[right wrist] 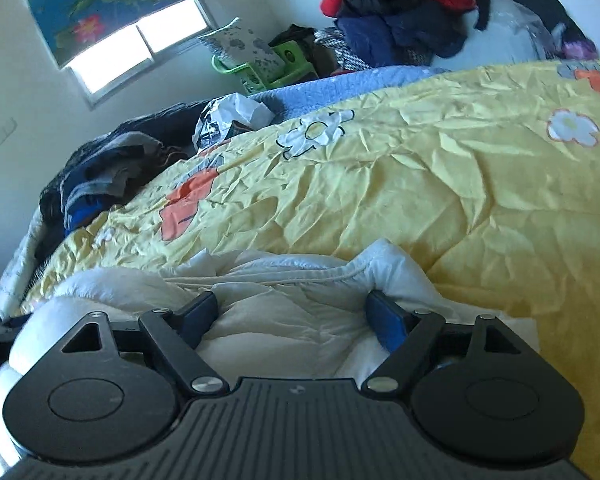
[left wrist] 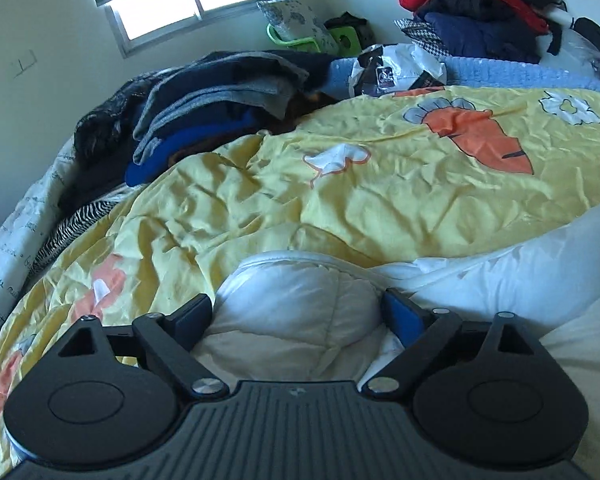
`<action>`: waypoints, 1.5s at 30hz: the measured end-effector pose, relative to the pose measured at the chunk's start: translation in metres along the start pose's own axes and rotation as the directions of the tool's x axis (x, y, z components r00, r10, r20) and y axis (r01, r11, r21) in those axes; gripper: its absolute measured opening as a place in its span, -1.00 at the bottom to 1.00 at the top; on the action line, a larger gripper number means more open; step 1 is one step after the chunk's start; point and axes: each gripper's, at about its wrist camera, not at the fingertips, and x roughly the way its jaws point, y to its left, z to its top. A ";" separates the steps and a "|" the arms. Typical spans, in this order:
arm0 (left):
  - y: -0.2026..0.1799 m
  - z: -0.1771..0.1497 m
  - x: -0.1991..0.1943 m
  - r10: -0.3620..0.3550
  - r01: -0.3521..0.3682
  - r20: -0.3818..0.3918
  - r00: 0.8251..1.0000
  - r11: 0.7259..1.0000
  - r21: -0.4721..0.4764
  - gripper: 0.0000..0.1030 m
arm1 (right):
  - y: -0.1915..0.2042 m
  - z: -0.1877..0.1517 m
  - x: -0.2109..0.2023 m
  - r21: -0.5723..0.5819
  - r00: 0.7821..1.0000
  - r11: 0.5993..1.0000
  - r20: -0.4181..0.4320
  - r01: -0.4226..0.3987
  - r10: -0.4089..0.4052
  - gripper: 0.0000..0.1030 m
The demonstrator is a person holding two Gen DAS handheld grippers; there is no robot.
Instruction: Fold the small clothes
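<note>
A white padded garment (left wrist: 296, 304) lies on a yellow bedspread (left wrist: 340, 200) printed with carrots and flowers. My left gripper (left wrist: 298, 314) is open, its jaws wide apart, with a bulge of the white garment between them. In the right wrist view the same white garment (right wrist: 284, 312) lies bunched at the near edge of the bedspread (right wrist: 420, 184). My right gripper (right wrist: 292, 312) is open too, with the white fabric between its fingers. I cannot tell whether the fingers touch the cloth.
A stack of dark grey and blue clothes (left wrist: 204, 112) lies at the far left of the bed. A pile of red, navy and black clothes (left wrist: 484, 12) sits at the far right. A plastic bag (left wrist: 392, 68) and a green basket (left wrist: 300, 36) lie beyond the bedspread, under a window (left wrist: 180, 0).
</note>
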 end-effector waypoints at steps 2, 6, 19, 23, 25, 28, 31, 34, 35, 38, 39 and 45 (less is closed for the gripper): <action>-0.002 -0.003 0.000 0.018 -0.017 0.023 1.000 1.000 -0.007 0.84 | -0.003 -0.002 -0.001 0.023 1.000 1.000 0.026 -0.014 0.014 0.60; -0.003 -0.007 -0.027 0.072 -0.078 0.159 0.985 0.996 0.033 0.83 | 0.001 -0.002 -0.013 0.009 0.999 1.000 0.044 0.008 -0.009 0.60; 0.128 -0.156 -0.194 -0.100 0.139 0.104 0.990 0.856 -0.498 0.81 | -0.030 -0.149 -0.252 0.384 0.965 0.900 0.235 -0.205 0.120 0.89; 0.142 -0.186 -0.179 -0.211 0.145 -0.003 0.978 0.684 -0.715 0.81 | -0.046 -0.181 -0.252 0.531 0.968 0.817 0.212 -0.227 0.131 0.89; 0.142 -0.189 -0.182 -0.195 0.153 0.032 0.980 0.643 -0.750 0.81 | -0.048 -0.186 -0.244 0.565 0.966 0.792 0.229 -0.231 0.119 0.80; 0.135 -0.177 -0.175 -0.253 0.200 0.056 0.966 0.592 -0.781 0.81 | -0.043 -0.182 -0.229 0.586 0.959 0.768 0.251 -0.259 0.132 0.87; 0.125 -0.168 -0.161 -0.266 0.198 0.044 0.963 0.587 -0.785 0.81 | -0.035 -0.175 -0.211 0.547 0.965 0.807 0.242 -0.221 0.101 0.65; 0.119 -0.163 -0.154 -0.222 0.172 0.045 0.974 0.594 -0.786 0.79 | -0.026 -0.166 -0.197 0.518 0.974 0.839 0.218 -0.166 0.058 0.50; 0.117 -0.163 -0.156 -0.211 0.160 0.038 0.977 0.596 -0.787 0.67 | -0.026 -0.165 -0.192 0.526 0.977 0.836 0.208 -0.153 0.048 0.27; 0.108 -0.156 -0.153 -0.180 0.114 -0.014 0.984 0.680 -0.724 -0.05 | -0.032 -0.169 -0.181 0.546 0.983 0.827 0.181 -0.135 0.041 -0.40; 0.107 -0.156 -0.153 -0.198 0.128 -0.018 0.980 0.696 -0.707 -0.13 | -0.031 -0.172 -0.181 0.539 0.980 0.830 0.192 -0.144 0.045 -0.47; 0.109 -0.147 -0.152 -0.244 0.147 -0.053 0.968 0.730 -0.667 -0.44 | -0.024 -0.170 -0.186 0.510 0.981 0.850 0.190 -0.131 0.037 -0.59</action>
